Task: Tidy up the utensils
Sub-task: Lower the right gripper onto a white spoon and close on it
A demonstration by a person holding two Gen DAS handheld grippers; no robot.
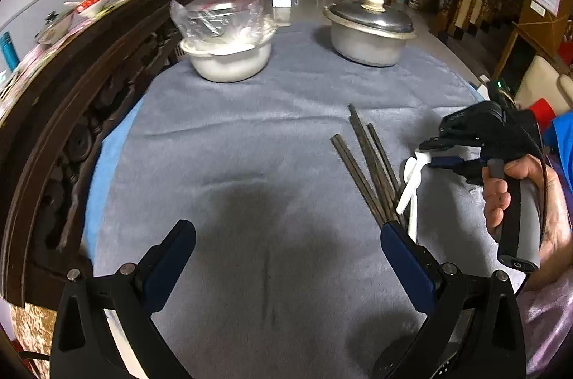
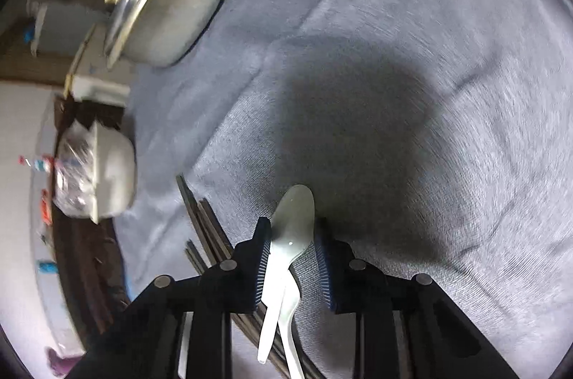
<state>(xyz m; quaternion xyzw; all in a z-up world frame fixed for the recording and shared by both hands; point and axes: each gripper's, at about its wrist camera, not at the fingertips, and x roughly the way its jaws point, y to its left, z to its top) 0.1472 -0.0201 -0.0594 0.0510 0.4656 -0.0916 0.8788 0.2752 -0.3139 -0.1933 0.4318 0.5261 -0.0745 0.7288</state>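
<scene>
Several dark chopsticks (image 1: 369, 164) lie fanned out on the grey-blue cloth (image 1: 250, 128), right of centre. Two white plastic spoons (image 1: 412, 189) rest across their near ends. In the right wrist view one white spoon (image 2: 292, 221) has its bowl between the pads of my right gripper (image 2: 292, 237), which touch both its edges; its handle runs back over the chopsticks (image 2: 204, 228). A hand holds that right gripper (image 1: 429, 153) at the right edge of the left wrist view. My left gripper (image 1: 288, 239) hangs open over bare cloth, its right finger just by the chopsticks' near tips.
An aluminium pot with lid (image 1: 369, 38) stands at the far right of the table, and a white bowl under a plastic-wrapped dish (image 1: 229, 56) at the far left. A dark carved wooden rail (image 1: 71, 114) borders the table's left side.
</scene>
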